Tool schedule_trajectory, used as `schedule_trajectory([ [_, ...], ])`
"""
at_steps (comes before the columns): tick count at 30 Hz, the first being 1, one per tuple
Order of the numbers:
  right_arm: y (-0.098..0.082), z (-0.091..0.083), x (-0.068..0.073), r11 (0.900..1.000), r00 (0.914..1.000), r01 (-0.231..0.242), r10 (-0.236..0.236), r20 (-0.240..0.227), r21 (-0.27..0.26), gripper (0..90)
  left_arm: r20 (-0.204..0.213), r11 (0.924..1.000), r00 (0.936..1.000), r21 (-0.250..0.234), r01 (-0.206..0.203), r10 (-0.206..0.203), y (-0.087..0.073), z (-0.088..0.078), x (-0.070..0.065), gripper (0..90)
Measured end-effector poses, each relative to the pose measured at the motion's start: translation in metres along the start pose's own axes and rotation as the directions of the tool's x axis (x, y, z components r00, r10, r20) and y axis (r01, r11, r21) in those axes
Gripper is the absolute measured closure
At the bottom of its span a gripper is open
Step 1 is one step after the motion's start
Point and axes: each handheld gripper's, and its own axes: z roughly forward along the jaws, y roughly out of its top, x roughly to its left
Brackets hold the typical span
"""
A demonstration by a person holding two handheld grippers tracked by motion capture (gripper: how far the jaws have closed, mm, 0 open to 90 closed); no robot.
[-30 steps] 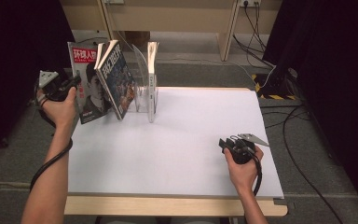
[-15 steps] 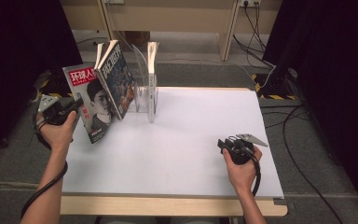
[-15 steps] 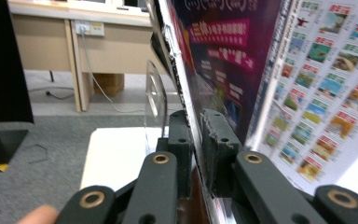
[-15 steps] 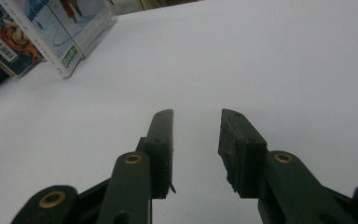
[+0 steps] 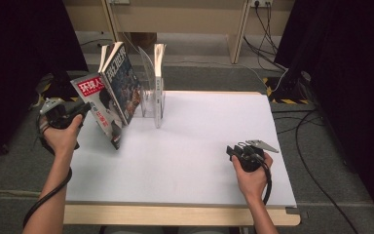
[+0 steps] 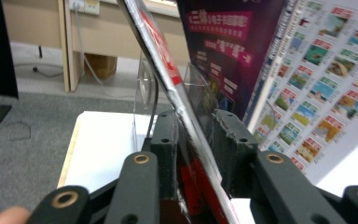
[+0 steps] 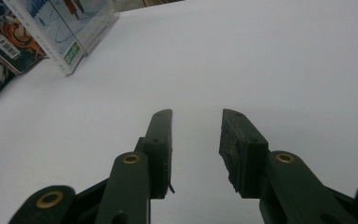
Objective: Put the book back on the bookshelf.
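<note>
Jaws of the left gripper (image 6: 193,135) have just been opening around the red-titled magazine (image 5: 100,109), now tilted down, likely releasing it; right gripper (image 7: 196,135) spread, empty.

Red-titled magazine (image 5: 100,109): left edge hidden behind left claw (image 5: 80,108); in left gripper view top and bottom cut by frame. Dark magazine (image 5: 121,80): lower cover hidden behind it. Cover print too small to read.
</note>
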Motion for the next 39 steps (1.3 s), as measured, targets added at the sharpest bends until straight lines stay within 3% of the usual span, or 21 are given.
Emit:
schedule_trajectory([
  [1,0.0,0.001,0.001,1.0,0.9999,-0.01,0.01,-0.003,0.007,64.3,-0.037,0.9996,0.999,0.008,0.027,-0.027,0.004,0.005,0.003,68.8],
  [2,-0.001,0.001,0.0,1.0,1.0,0.002,-0.002,-0.003,0.006,64.2,-0.034,0.9986,0.998,0.01,0.053,-0.052,0.006,0.007,0.005,68.3],
  [3,-0.001,0.001,0.0,1.0,1.0,0.002,-0.002,-0.003,0.006,64.2,-0.034,0.9986,0.998,0.01,0.053,-0.052,0.006,0.007,0.005,67.4],
  [4,-0.001,0.001,0.0,1.0,1.0,0.003,-0.003,-0.005,0.008,64.0,-0.051,0.995,0.9942,0.025,0.096,-0.095,0.008,0.014,0.009,66.4],
  [8,0.0,0.001,0.0,1.0,1.0,-0.002,0.002,-0.008,0.011,63.9,-0.081,0.9927,0.9907,0.042,0.113,-0.109,0.01,0.025,0.012,62.8],
  [11,0.0,0.001,-0.002,1.0,1.0,0.001,0.0,-0.007,0.01,63.9,-0.081,0.9905,0.9884,0.039,0.132,-0.129,0.011,0.031,0.014,60.5],
  [12,-0.001,0.001,-0.002,1.0,1.0,0.0,0.0,-0.005,0.013,63.9,-0.085,0.9874,0.9848,0.033,0.155,-0.151,0.014,0.034,0.016,60.3],
  [19,-0.001,0.003,-0.003,1.0,1.0,-0.002,0.002,-0.01,0.022,63.9,-0.085,0.9813,0.9796,0.048,0.186,-0.182,0.025,0.044,0.022,63.1],
  [20,-0.001,0.003,-0.002,1.0,0.9999,0.001,0.0,-0.011,0.024,64.0,-0.079,0.9758,0.9749,0.05,0.213,-0.209,0.028,0.048,0.024,64.4],
  [25,-0.002,0.003,-0.001,1.0,0.9999,0.002,-0.001,-0.012,0.027,63.9,-0.064,0.966,0.9685,0.082,0.245,-0.241,0.032,0.054,0.027,69.1],
  [39,-0.002,0.005,-0.001,0.999,0.9999,0.007,-0.006,-0.014,0.036,63.9,-0.019,0.9756,0.98,0.093,0.199,-0.198,0.034,0.051,0.015,78.7],
])
